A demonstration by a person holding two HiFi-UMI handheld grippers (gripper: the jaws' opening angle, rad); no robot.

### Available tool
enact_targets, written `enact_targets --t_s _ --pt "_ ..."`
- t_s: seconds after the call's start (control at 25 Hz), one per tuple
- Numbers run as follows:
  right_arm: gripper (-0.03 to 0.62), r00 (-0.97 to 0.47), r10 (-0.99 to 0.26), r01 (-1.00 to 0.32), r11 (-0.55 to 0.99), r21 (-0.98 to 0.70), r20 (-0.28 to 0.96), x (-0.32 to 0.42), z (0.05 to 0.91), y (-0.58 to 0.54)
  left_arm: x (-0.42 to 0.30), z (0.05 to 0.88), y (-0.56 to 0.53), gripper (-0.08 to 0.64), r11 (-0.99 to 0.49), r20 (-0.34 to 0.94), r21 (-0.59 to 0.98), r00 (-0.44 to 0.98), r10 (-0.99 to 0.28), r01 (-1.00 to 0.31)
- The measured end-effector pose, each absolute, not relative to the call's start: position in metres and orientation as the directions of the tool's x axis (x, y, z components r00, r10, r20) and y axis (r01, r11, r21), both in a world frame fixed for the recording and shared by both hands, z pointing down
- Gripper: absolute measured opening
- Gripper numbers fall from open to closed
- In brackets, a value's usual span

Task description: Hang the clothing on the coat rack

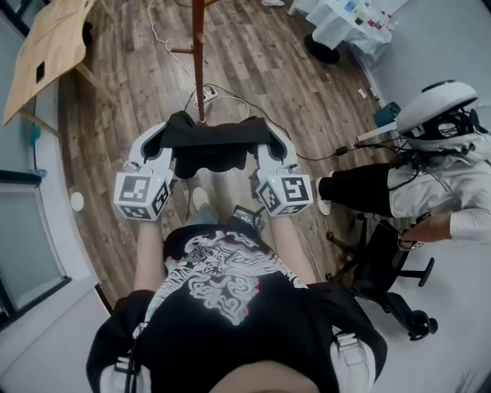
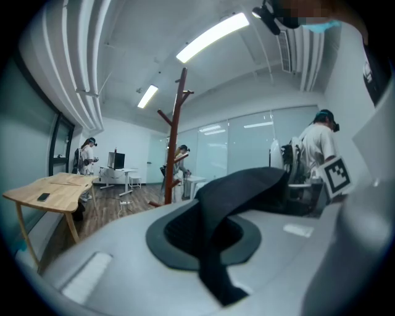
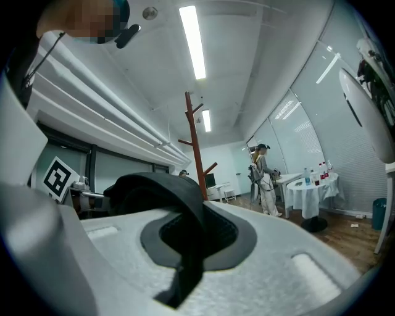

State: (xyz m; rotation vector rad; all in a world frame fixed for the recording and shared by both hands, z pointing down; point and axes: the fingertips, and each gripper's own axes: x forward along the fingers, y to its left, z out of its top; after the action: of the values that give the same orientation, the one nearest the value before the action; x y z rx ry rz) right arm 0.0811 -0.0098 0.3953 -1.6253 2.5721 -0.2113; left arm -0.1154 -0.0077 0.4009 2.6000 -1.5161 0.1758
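Black clothing (image 1: 215, 146) hangs stretched between 2 grippers, just near of the coat rack (image 1: 199, 69). The left gripper (image 1: 163, 142) and right gripper (image 1: 270, 146) each clench 1 end. Its long axis runs left-right, the middle sagging. Risk: the thin pinched fabric may slip free, or the sagging cloth could miss the rack.

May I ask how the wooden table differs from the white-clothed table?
The wooden table is bare with an angular top; the white-clothed table is draped. The wooden table stands on slanted legs, the white-clothed table on a dark base. The wooden table carries one small dark item; the white-clothed table, bottles. Both stand on the wood floor.
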Motion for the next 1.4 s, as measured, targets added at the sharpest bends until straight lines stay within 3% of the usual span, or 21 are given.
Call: enact_targets --t_s 1.4 --pt "0.014 -0.412 -0.911 -0.903 0.409 -0.134 -0.01 0.052 0.386 -0.17 -0.138 0.39 -0.169 0.006 -0.557 0.16 0.057 0.558 -0.814 -0.828"
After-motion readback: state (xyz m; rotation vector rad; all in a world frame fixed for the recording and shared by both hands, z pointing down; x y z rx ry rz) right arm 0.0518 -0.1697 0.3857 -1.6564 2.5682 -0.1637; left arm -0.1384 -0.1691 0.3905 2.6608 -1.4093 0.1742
